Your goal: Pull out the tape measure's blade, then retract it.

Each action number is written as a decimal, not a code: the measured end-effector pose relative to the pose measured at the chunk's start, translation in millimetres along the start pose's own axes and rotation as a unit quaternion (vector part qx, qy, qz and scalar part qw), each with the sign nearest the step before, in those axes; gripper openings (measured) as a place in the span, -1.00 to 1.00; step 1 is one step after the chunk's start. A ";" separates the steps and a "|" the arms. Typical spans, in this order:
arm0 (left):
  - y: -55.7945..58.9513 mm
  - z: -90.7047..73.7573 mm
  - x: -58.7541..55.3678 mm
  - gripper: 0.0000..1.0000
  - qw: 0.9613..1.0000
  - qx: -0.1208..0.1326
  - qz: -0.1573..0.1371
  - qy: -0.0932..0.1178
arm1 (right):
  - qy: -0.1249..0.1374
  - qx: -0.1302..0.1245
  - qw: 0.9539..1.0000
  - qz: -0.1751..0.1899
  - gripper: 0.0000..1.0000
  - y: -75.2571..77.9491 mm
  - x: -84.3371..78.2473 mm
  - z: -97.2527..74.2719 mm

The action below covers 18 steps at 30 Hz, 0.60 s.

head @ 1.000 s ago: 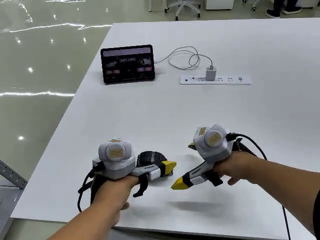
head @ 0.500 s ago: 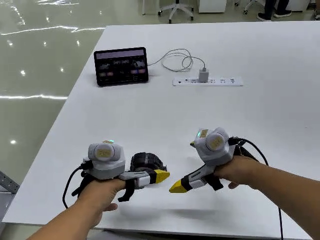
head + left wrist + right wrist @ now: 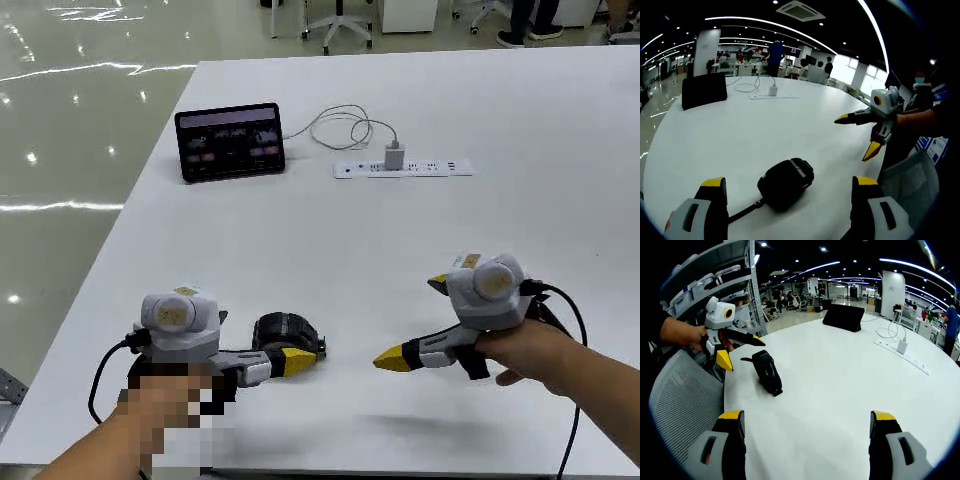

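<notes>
A tablet [image 3: 230, 140] and a power strip [image 3: 405, 168] are sitting far back on the white desk [image 3: 400, 230], well apart from the work. The black tape measure [image 3: 285, 332] is lying ungripped between the left gripper's [image 3: 790, 182] wide-open jaws. The right gripper's [image 3: 807, 415] jaws are gaping wide, holding nothing.

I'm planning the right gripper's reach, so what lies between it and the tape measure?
Nothing but bare white table lies between the right gripper and the tape measure. This is plain in the head view and in the right gripper view.
</notes>
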<state>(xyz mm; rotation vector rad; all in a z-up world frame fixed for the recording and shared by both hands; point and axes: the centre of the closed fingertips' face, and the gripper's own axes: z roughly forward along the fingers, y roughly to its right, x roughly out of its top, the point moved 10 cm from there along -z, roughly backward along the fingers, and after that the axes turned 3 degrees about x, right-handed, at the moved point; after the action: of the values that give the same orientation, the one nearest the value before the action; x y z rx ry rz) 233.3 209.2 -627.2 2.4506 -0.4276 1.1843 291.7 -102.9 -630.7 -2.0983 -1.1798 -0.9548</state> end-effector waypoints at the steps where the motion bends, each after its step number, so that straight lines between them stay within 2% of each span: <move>1: -1.2 -0.9 0.2 1.00 1.000 -0.001 -0.001 0.001 | 0.000 -0.005 1.000 0.000 1.00 2.0 -3.1 -5.4; 5: -4.8 -2.7 1.2 1.00 1.000 -0.002 0.001 0.003 | 0.005 -0.022 1.000 0.012 1.00 6.2 -12.7 -21.5; 7: -5.8 -4.2 1.2 1.00 1.000 0.008 0.002 -0.007 | 0.005 -0.029 0.999 0.017 1.00 6.2 -18.8 -26.6; 9: -7.7 -3.8 1.7 1.00 1.000 0.005 0.014 -0.002 | -0.001 -0.038 0.999 0.009 1.00 4.3 -24.7 -32.0; 11: -8.5 -5.0 1.8 1.00 1.000 0.005 0.020 -0.005 | -0.001 -0.040 0.999 0.016 1.00 2.8 -29.5 -37.1; 14: -11.5 -7.2 0.7 1.00 1.000 0.012 0.026 -0.012 | 0.000 -0.048 0.999 0.021 1.00 3.0 -34.5 -44.0; 18: -11.3 -14.6 -0.1 1.00 0.999 0.004 0.034 -0.016 | 0.006 -0.059 0.998 0.028 1.00 2.0 -37.9 -55.5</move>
<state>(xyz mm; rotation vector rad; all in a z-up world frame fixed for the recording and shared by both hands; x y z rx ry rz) 228.1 225.8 -621.3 2.4826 -0.5216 1.1771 262.2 -163.2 -627.6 -2.2025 -1.0776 -1.0308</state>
